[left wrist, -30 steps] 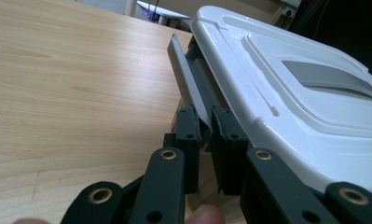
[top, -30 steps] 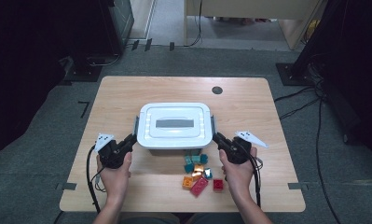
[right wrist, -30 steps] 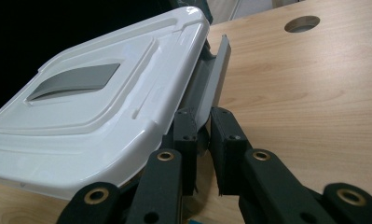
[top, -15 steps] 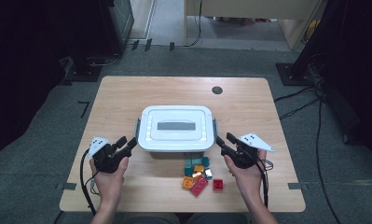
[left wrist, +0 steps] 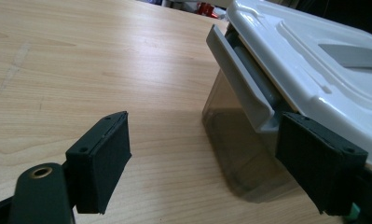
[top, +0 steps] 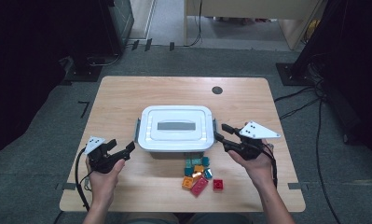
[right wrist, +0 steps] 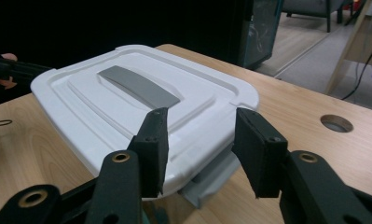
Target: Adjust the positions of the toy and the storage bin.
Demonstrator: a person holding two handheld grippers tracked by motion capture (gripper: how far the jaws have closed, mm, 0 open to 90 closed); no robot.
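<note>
Centre of the high view: a white-lidded storage box on the wooden bench, long axis running left to right across the frame, a grey latch on each short end. Left gripper at lower left of that view, just off the box's left end, jaws just been opening and now spread wide with nothing between them; in the left gripper view, the grey left latch lying ahead and to the right, swung out from the lid edge by the look of it, the right pad close beside the box wall but apart from it as far as can be told. Right gripper at centre right, close to the box's right end, jaws partly open after just closing a little, gripping nothing; in the right gripper view, the lid corner and the grey right latch showing in the gap between the pads, below and ahead, untouched. Small coloured blocks clustered on the bench in front of the box, lower centre, nearer the right hand. Judged from this: both ends being unlatched, lid still seated. Deciding relation for the coming move: each latch straight inward from its own gripper along the box's long axis, the right gripper nearer to contact, sitting slightly above its latch.
</note>
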